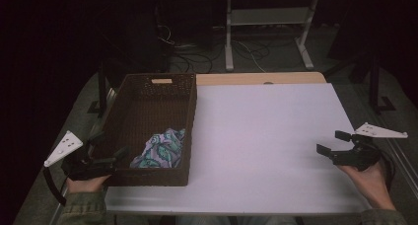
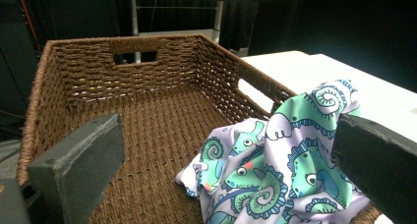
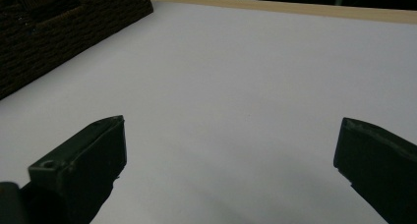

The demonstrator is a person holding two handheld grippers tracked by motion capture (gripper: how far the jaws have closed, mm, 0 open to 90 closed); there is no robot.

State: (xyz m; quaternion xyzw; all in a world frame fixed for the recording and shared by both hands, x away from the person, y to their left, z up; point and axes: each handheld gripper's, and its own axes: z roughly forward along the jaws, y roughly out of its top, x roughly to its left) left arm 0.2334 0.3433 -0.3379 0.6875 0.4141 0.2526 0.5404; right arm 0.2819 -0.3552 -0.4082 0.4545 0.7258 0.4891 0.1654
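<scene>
The white counter (image 1: 266, 141) spreads between the two tongs, its bare top running out ahead of the right tongs (image 1: 334, 142) and across to the left pair. On the right gripper view the same pale surface lies under and beyond the right tongs (image 3: 228, 155), whose jaws stand wide apart with nothing between them, hovering just above the counter near its right edge.

A brown woven basket (image 1: 148, 92) sits on the counter's left part, directly ahead of the left tongs (image 1: 108, 143) and well apart from the right ones; from the right gripper view its wall (image 3: 59, 32) shows far off to that gripper's left. The left tongs (image 2: 226, 160) hang at the basket's near end, jaws spread wide and empty, reaching over the near rim into the basket (image 2: 147, 116).

A crumpled cloth (image 1: 161, 148) printed with green and blue seahorses lies inside the basket, in the near right corner, just ahead of the left tongs. On the left gripper view the cloth (image 2: 275, 170) sits close to the right-hand jaw, heaped against the basket's wall, while the other jaw stands over bare weave
</scene>
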